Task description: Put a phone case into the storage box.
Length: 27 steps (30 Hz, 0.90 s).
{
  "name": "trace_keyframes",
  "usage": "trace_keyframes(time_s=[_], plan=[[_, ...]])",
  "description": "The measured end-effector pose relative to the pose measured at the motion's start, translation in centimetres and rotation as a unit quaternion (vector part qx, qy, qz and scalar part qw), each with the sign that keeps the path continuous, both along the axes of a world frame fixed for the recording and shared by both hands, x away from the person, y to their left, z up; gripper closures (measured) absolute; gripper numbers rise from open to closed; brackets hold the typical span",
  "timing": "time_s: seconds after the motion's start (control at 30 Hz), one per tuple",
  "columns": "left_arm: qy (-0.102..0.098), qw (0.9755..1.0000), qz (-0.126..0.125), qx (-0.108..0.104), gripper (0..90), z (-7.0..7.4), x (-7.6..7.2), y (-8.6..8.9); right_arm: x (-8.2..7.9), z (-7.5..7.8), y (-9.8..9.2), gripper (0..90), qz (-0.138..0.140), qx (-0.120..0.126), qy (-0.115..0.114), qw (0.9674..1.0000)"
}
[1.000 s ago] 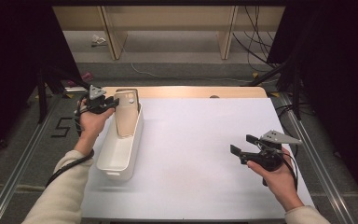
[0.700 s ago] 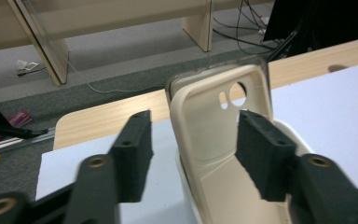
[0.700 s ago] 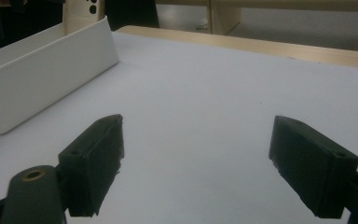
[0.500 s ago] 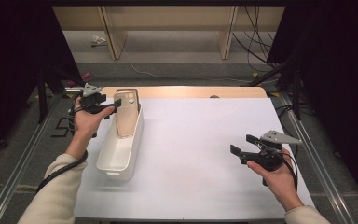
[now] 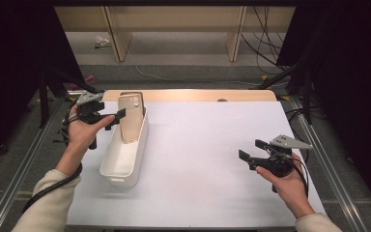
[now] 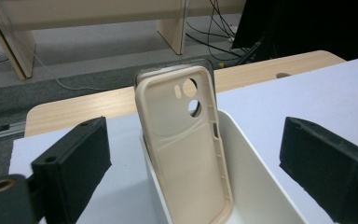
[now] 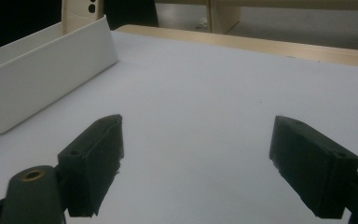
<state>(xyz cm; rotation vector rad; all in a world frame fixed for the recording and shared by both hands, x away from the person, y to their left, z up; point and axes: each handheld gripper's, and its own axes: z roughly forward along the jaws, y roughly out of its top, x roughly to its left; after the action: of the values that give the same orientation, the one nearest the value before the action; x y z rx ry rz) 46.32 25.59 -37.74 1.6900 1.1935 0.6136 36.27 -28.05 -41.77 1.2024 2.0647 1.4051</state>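
**Phone case propped in the bin, both grippers empty**

The broad white-covered surface (image 5: pixel 203 159), with a strip of pale wood along its far edge, carries everything here. Toward its left side lies a long, narrow white plastic bin (image 5: pixel 124 154), its length running away from the person. Inside the bin, at the far end, a beige soft-plastic phone case (image 5: pixel 130 116) stands nearly upright, tilted slightly back against the bin's end wall, its hollow inner side turned toward the person. The left gripper view looks straight at that case (image 6: pixel 186 149): the round camera cut-outs sit near its top, and its lower edge rests down inside the bin (image 6: pixel 261 186).

The left gripper (image 5: pixel 110 116) is held just beside the bin's far left rim, pointing at the case. Its jaws have just been opening and now stand wide apart; the case shows in the gap between them, farther off, and neither pad touches it.

The right gripper (image 5: pixel 252 151) hovers over the bare right part of the surface, well apart from the bin. Its jaws are spread wide with nothing between them. In the right gripper view the bin's long white wall (image 7: pixel 42 79) shows at the upper left, with the top of the case (image 7: pixel 81 11) poking above it.
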Motion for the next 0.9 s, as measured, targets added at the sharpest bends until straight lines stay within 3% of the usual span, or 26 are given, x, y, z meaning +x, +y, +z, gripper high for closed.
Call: trace_keyframes(time_s=[0.17,0.57,0.9], plan=[[0.001,0.9999,-0.01,-0.003,3.8,0.0,-0.8,0.1,0.0,0.0,0.0,18.4,0.0,0.0,0.0,1.0],[-0.013,0.9994,-0.03,0.012,4.2,-0.2,-3.2,-0.7,0.1,0.0,0.0,18.4,0.0,0.001,0.0,1.0],[-0.029,0.9979,-0.058,0.004,5.4,-0.8,-5.7,-2.3,0.1,0.0,0.0,18.3,0.003,0.002,0.003,1.0]])
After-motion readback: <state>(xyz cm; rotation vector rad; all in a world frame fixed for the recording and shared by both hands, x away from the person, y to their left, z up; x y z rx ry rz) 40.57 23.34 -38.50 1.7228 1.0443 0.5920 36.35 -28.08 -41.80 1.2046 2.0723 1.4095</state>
